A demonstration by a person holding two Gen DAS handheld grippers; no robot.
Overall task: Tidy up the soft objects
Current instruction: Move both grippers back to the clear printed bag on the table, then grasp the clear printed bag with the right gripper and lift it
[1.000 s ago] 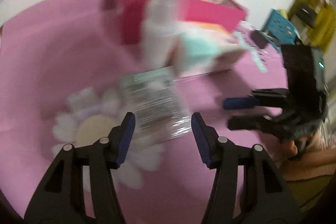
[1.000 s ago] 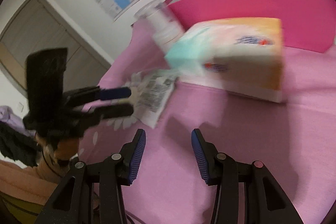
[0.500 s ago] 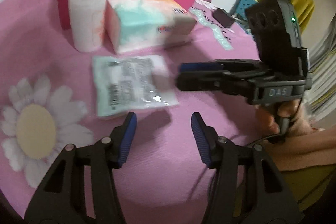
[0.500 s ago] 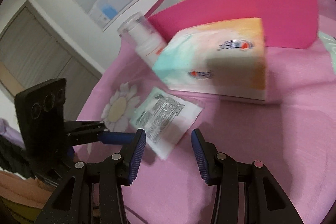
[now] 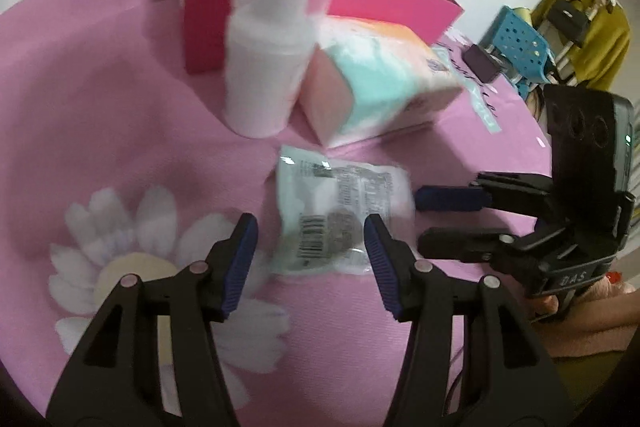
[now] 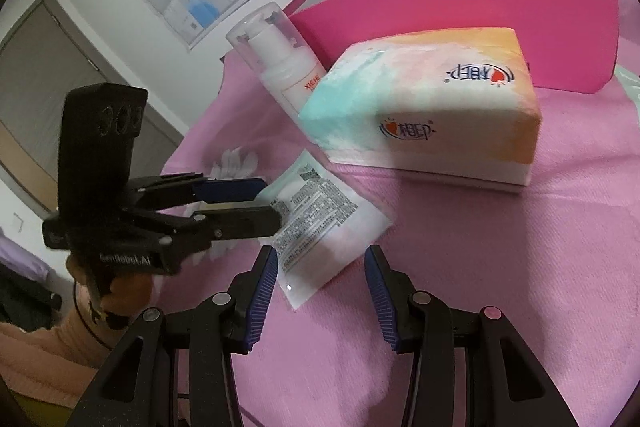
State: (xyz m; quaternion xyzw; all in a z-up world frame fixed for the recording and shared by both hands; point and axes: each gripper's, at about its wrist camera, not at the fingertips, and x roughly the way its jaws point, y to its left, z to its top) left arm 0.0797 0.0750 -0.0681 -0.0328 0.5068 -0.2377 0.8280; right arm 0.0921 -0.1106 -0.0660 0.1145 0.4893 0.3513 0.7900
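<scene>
Crinkly flat sachet (image 5: 340, 219) on pink cloth (image 5: 100, 107) — left tool (image 5: 310, 263) and right tool (image 6: 320, 291) both agape, empty.

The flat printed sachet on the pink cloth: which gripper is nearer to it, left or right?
Too close to call. The left gripper hangs over one end of the sachet; the right gripper hangs over the opposite end. Both stand open, neither touching it.
</scene>
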